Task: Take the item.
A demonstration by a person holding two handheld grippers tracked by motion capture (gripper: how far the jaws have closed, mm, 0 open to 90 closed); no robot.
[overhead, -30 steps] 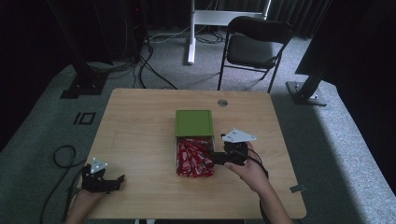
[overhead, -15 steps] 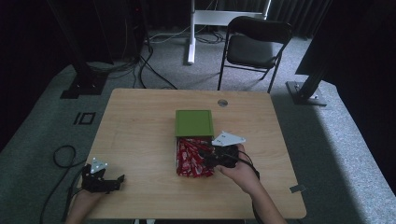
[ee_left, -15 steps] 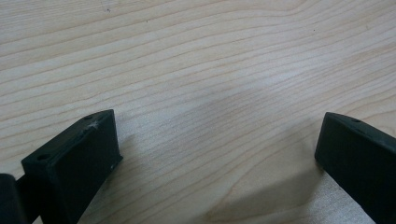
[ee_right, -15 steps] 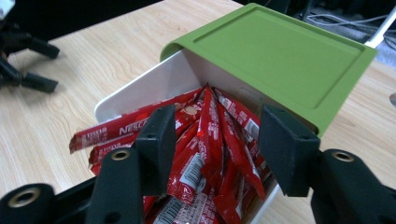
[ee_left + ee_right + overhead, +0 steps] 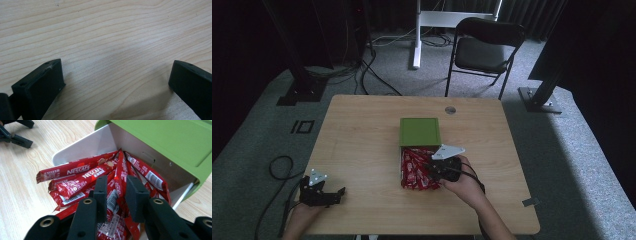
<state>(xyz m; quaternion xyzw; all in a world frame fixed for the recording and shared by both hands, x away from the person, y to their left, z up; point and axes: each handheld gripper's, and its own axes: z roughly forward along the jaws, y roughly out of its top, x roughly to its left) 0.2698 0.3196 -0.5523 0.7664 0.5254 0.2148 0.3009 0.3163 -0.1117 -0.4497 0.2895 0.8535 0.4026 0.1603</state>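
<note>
Sachets [image 5: 82, 178] in the open drawer [image 5: 82, 146] before its box [image 5: 419, 131], mid-table [image 5: 362, 130]; chair [image 5: 484, 52] behind.

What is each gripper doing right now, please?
Left gripper: open, holding nothing, over bare table.
Right gripper: jaws have just been closing around a red coffee stick in the drawer; firm grip unclear.

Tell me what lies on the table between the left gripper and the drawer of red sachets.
Bare wood: in the high view nothing lies between the left gripper and the drawer of sachets.
</note>
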